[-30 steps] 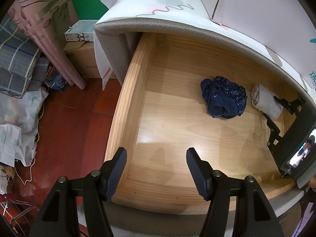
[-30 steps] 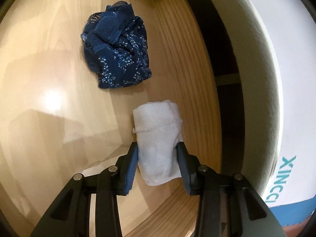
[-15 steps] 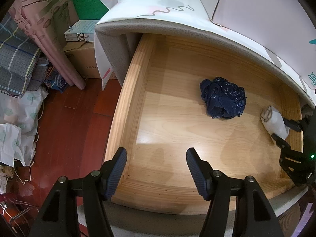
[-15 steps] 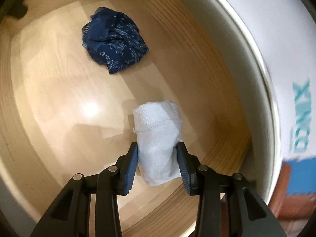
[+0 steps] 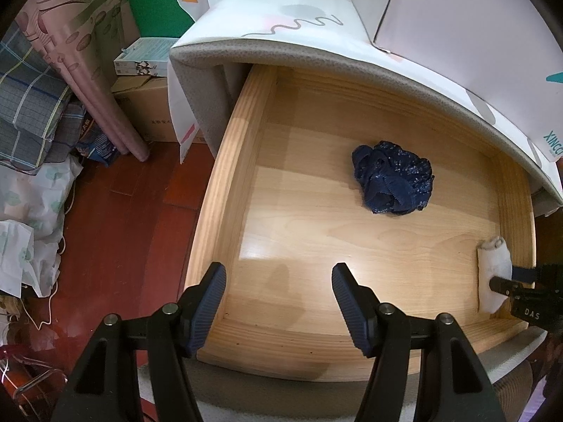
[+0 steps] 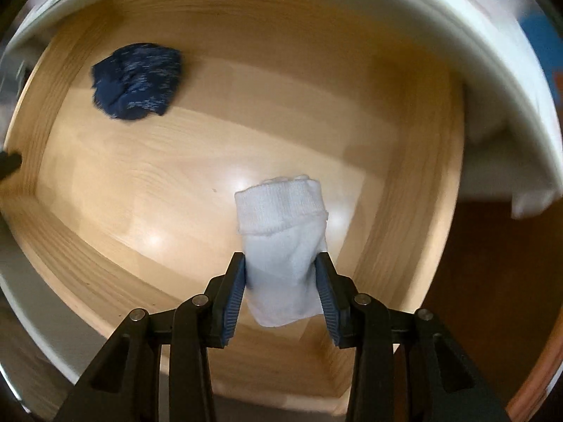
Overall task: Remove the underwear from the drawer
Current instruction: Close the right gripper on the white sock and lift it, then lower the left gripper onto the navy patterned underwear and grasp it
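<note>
An open wooden drawer point(image 5: 228, 190) holds crumpled dark blue patterned underwear point(image 5: 392, 177) on its floor; the underwear also shows in the right wrist view point(image 6: 137, 81). My right gripper point(image 6: 281, 281) is shut on a white rolled sock point(image 6: 281, 232) and holds it above the drawer's right front corner. In the left wrist view the sock point(image 5: 492, 277) and right gripper point(image 5: 506, 281) show at the right edge. My left gripper point(image 5: 278, 302) is open and empty above the drawer's front left part.
A padded white top point(image 5: 316, 56) with coloured shapes overhangs the drawer's back. White boxes point(image 5: 475, 24) stand on it. Left of the drawer is red wood floor point(image 5: 116, 246) with a cardboard box point(image 5: 147, 112), rolled mat point(image 5: 95, 81), bags and folded cloth.
My right gripper has lifted the white sock off the drawer floor and drawn it back toward the front right corner. The left gripper and the blue underwear have not moved.
</note>
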### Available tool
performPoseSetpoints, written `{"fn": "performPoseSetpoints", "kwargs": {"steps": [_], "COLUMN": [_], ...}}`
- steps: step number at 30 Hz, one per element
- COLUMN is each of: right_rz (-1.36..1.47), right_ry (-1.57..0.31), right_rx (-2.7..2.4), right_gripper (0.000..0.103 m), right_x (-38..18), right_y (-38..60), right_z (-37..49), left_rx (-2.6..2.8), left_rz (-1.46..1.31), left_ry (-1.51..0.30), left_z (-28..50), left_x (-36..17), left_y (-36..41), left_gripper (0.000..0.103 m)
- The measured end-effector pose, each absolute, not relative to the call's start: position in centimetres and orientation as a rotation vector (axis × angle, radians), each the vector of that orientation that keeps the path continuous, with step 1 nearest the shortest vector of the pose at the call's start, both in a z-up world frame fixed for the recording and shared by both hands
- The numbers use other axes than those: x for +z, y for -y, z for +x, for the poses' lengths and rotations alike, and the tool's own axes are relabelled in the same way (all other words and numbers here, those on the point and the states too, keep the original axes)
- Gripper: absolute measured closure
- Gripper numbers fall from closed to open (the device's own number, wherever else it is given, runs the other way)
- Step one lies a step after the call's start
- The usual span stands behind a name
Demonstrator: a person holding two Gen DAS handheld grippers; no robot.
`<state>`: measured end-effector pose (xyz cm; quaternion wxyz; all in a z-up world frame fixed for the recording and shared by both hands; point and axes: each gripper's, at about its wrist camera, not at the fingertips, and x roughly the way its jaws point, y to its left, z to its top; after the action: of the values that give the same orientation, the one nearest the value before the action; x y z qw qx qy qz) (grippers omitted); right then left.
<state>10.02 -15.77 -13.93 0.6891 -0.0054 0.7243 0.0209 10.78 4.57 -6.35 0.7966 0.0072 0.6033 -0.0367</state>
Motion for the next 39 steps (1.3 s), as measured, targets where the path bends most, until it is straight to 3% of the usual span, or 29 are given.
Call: {"fn": "performPoseSetpoints", "kwargs": {"steps": [10,24,39], "right_rz": [0.117,0.076,0.082], "right_ry": [-1.712,-1.625,-1.615], "right_rx": [-0.059,-0.115,-0.099], "right_gripper": [0.061,0.059,0.059], "right_x": [-14.1,-17.2,-16.2], "right_y": [19.0,18.2,17.2], "right_z": [8.5,6.1,5.3], "left_rx": [-0.088,-0.183,-0.505], "left_rz": [0.021,0.158,0.594], "left_ry": [-1.289,-1.276,-1.111], "left_z": [10.7,10.2,10.5], "left_x": [-6.2,-6.2,-6.2], "left_y": [-4.5,-1.8,5.3], "left_gripper": [0.039,0.039,0.039]}}
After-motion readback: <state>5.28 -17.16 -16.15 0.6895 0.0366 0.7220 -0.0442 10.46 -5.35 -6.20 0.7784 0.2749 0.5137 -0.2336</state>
